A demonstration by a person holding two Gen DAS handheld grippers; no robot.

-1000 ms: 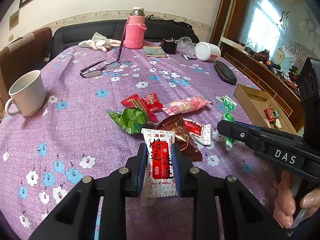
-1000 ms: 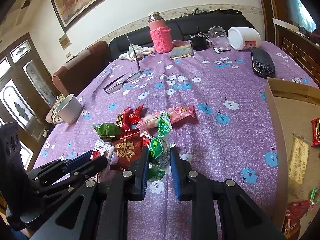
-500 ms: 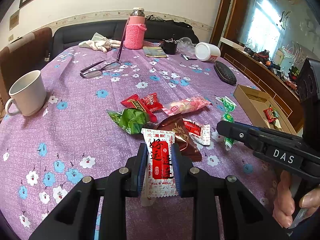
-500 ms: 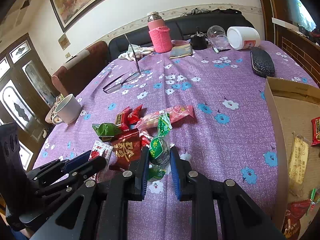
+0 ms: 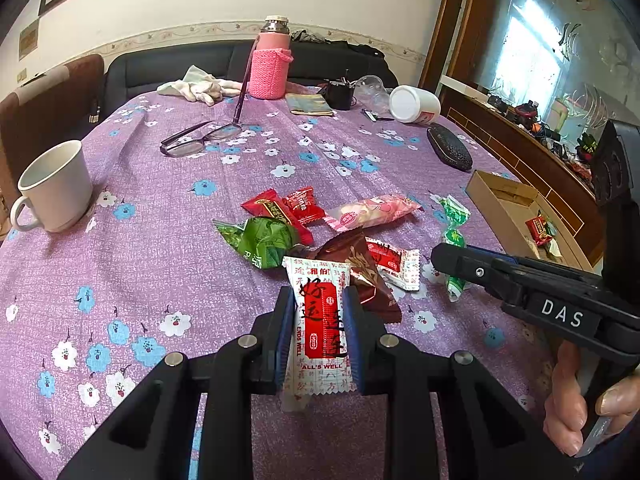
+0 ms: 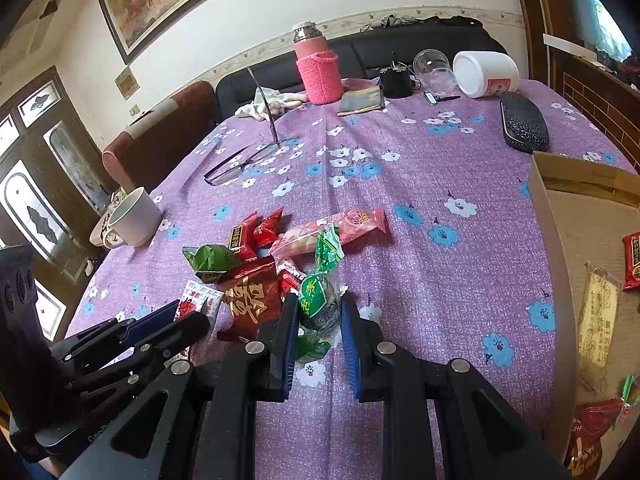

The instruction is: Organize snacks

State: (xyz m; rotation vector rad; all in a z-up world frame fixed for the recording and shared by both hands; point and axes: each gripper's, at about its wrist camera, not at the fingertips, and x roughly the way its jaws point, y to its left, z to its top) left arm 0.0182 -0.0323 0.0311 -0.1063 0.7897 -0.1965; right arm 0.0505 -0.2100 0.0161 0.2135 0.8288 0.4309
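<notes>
Purple flowered cloth [image 5: 168, 216] is spread over the table, with loose snacks heaped mid-table and a cardboard box [image 6: 560, 248] waiting at the right edge. A white-and-red packet [image 5: 320, 320] is pinched between the pads of the left gripper [image 5: 318, 336]; a green twist-wrapped candy [image 6: 318, 300] is clamped by the right gripper [image 6: 320, 340]. Trouble could be expected at the lift: the candy's wrapper tail lies against the dark red packet [image 6: 250, 300], which might be dragged along. The flat packet is held by its edges only, so it could be buckled and dropped short of the box.
</notes>
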